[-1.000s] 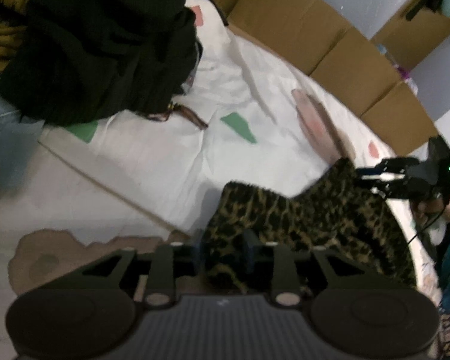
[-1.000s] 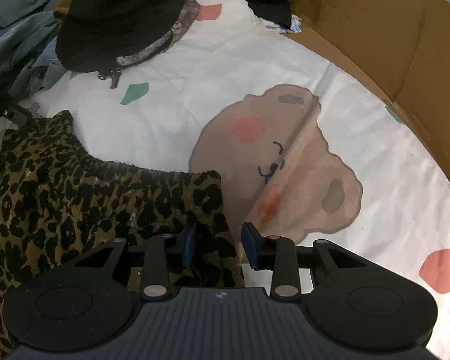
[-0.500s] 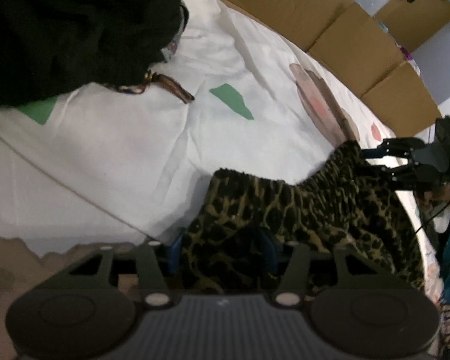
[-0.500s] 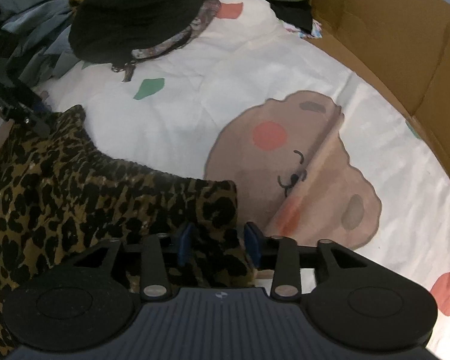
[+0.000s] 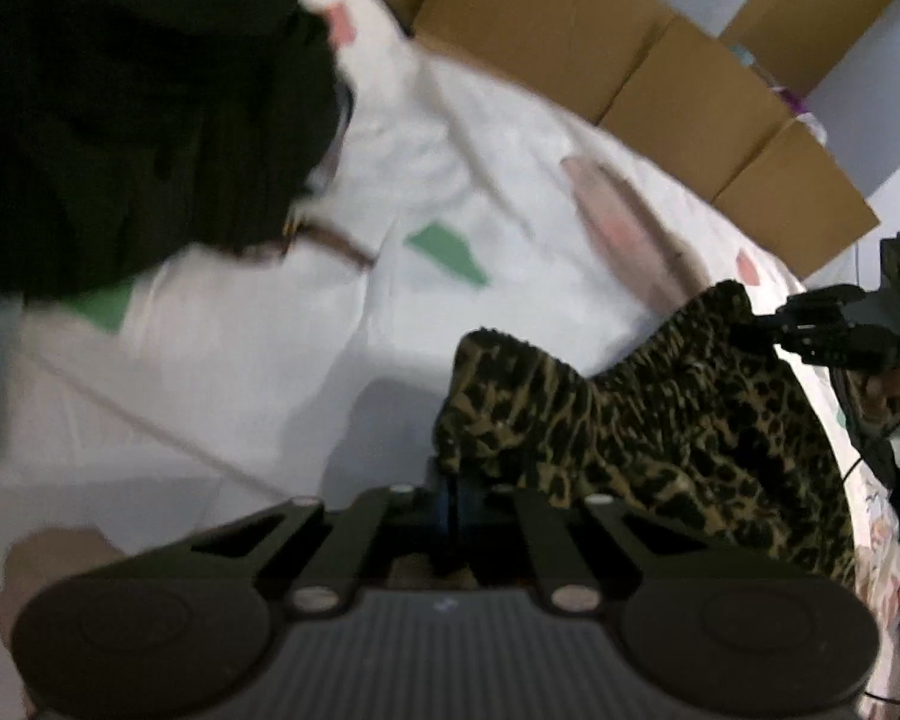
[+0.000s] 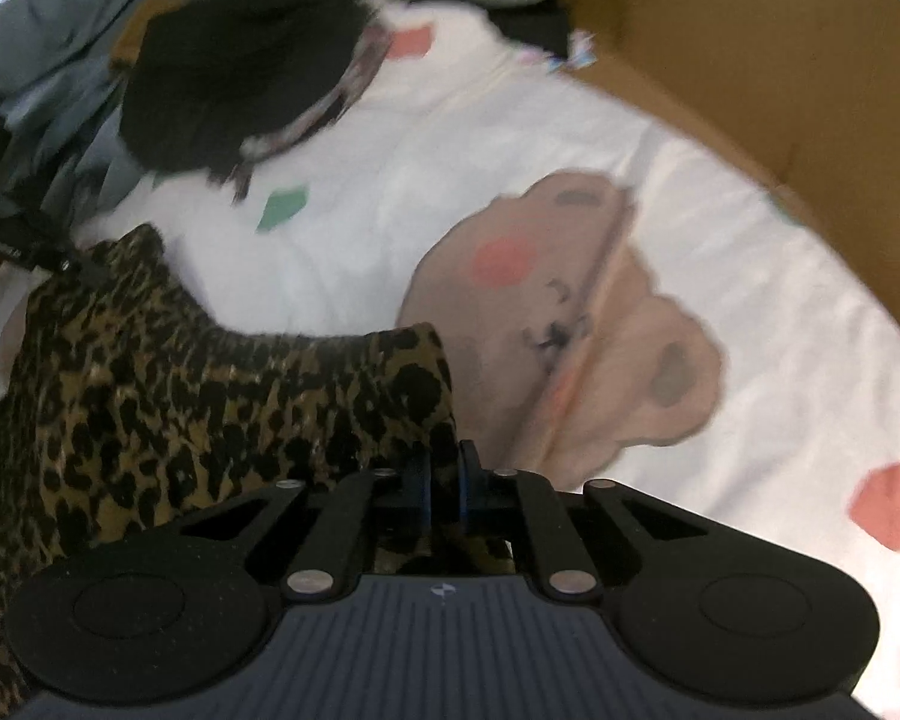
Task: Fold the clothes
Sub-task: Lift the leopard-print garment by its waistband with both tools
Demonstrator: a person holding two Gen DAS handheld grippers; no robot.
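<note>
- The leopard-print garment (image 6: 168, 396) lies on the white printed bedsheet (image 6: 450, 192). It fills the lower left of the right wrist view and the lower right of the left wrist view (image 5: 660, 420).
- Its top edge runs across the picture from one claw to the other, sagging in the middle and rising to a peak at each end; that edge looks like the long axis for the coming fold.
- The right gripper (image 6: 444, 483) has its blue pads pinched nearly together on the right-hand corner of that edge, cloth bunched between them.
- The left gripper (image 5: 450, 492) is likewise closed tight on the opposite corner; in the right wrist view it shows at the left edge (image 6: 48, 252), gripping the far peak.
- The cloth looks soft and fuzzy, tan with black spots, limp between the two grips.
- With both corners held, the next move probably turns on carrying this edge evenly so that it does not twist.
- A heap of black clothes (image 6: 240, 66) sits upper left, well apart; brown cardboard (image 6: 750, 48) borders the bed at upper right.
</note>
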